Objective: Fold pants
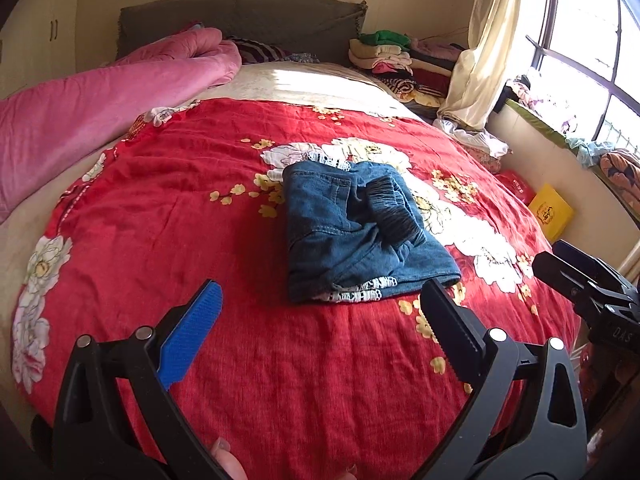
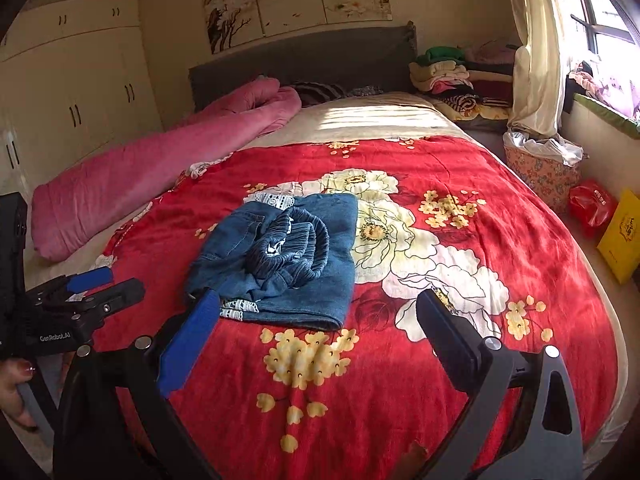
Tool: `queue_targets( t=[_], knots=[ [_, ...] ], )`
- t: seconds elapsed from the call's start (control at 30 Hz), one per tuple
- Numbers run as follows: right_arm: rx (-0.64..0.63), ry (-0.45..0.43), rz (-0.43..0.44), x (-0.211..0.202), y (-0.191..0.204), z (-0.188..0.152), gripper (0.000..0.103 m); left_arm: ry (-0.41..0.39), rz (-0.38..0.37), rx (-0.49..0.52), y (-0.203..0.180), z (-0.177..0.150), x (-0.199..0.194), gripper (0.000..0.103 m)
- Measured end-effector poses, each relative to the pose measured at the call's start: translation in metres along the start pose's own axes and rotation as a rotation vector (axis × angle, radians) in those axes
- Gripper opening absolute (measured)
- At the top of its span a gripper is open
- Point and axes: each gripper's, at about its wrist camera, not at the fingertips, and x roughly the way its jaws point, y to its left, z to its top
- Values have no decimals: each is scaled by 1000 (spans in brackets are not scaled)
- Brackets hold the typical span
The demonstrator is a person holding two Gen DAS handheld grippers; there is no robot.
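Blue denim pants (image 1: 360, 236) lie folded into a compact bundle on the red floral bedspread (image 1: 224, 208), elastic waistband on top and white lace trim at the near and far edges. They also show in the right wrist view (image 2: 288, 264). My left gripper (image 1: 320, 292) is open and empty, held just short of the bundle's near edge. My right gripper (image 2: 320, 300) is open and empty, with its blue pad at the bundle's near left corner. The right gripper shows at the right edge of the left view (image 1: 576, 272); the left gripper shows at the left edge of the right view (image 2: 100, 284).
A rolled pink quilt (image 1: 100, 108) lies along the bed's left side. Stacked folded clothes (image 1: 396, 60) sit by the grey headboard (image 1: 240, 20). A floral laundry basket (image 2: 544, 168), a red bag (image 2: 592, 204) and a yellow box (image 2: 620, 232) stand beside the bed under the window.
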Motion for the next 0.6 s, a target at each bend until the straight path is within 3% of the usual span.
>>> queue_targets(
  t=[0.6],
  knots=[
    [23, 51, -11, -16, -1, -48, 98, 48, 53, -4, 10, -61, -7, 93]
  ],
)
